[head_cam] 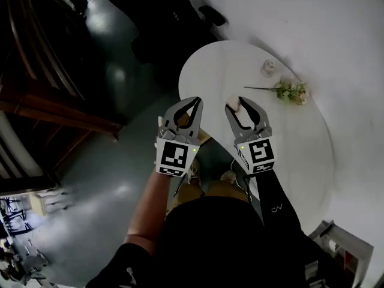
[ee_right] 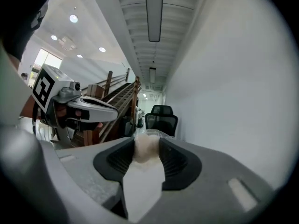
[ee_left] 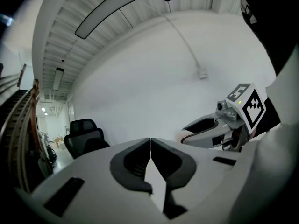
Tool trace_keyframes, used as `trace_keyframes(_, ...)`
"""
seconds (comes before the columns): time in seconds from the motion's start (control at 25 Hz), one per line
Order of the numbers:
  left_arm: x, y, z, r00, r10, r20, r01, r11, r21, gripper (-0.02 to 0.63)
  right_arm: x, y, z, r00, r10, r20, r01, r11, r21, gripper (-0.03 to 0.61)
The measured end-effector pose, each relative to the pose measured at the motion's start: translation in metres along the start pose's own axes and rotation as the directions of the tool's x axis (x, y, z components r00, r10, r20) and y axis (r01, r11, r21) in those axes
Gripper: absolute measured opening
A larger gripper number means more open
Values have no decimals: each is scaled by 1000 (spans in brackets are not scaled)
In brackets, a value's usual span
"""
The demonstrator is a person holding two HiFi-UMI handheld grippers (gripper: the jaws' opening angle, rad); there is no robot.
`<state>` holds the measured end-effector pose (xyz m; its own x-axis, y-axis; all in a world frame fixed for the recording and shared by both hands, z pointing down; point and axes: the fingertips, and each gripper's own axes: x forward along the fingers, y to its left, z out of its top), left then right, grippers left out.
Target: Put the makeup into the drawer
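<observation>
The makeup, a small, pale beige-pink, soft-looking piece (head_cam: pixel 235 104), is held clear of any surface, gripped at the tip of the right tongs (head_cam: pixel 236 106). In the right gripper view the same piece (ee_right: pixel 145 147) is seen pressed between the two dark pads, which stand apart by its width. What kind of makeup it is cannot be told.

At 9 o'clock from the right tongs, just beside them, the left tongs (head_cam: pixel 195 103) are held at about the same height. In the left gripper view their pads are seen closed on each other (ee_left: pixel 150 146), with nothing between them. Each pair of tongs carries a cube with black-and-white square markers.

In the head view the makeup is seen over the 9 o'clock edge of a white, oval tabletop (head_cam: pixel 288 161). On this tabletop, at about 1 o'clock from the makeup, a small, pale, round jar (head_cam: pixel 268 68) is set. Between 2 and 3 o'clock from the makeup, a green sprig with pale blossoms (head_cam: pixel 291 91) is laid flat, well apart from the jar.

Below the tongs, at 6 o'clock, the person's tan shoes (head_cam: pixel 193 170) are seen on a glossy grey floor (head_cam: pixel 102 179). At 9 o'clock in the head view, dark brown wooden stairs with a railing (head_cam: pixel 48 101) are shown. A black office chair (ee_right: pixel 161 115) is placed beside a plain white wall (ee_right: pixel 224 78).
</observation>
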<state>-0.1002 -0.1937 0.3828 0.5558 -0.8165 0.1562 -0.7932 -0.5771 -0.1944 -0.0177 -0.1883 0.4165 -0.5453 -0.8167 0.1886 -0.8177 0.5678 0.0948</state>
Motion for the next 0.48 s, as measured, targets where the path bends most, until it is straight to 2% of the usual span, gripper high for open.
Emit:
trace_keyframes(0.12,-24,34,-15,997,71,-27,-71,997,-16,9,28,42,15,996,85,10,-85,996,-16,166)
trace_keyframes(0.32,-55,71,-27,988,147,-42,-149,988,-33,9,57,80,23,988,157,4,-157,987,-30,166)
trace_keyframes(0.48,-68,87,-42,981,185,-57,-188,981,-52,9,87,116,-15,963,256,-91,-258,966,-21,172)
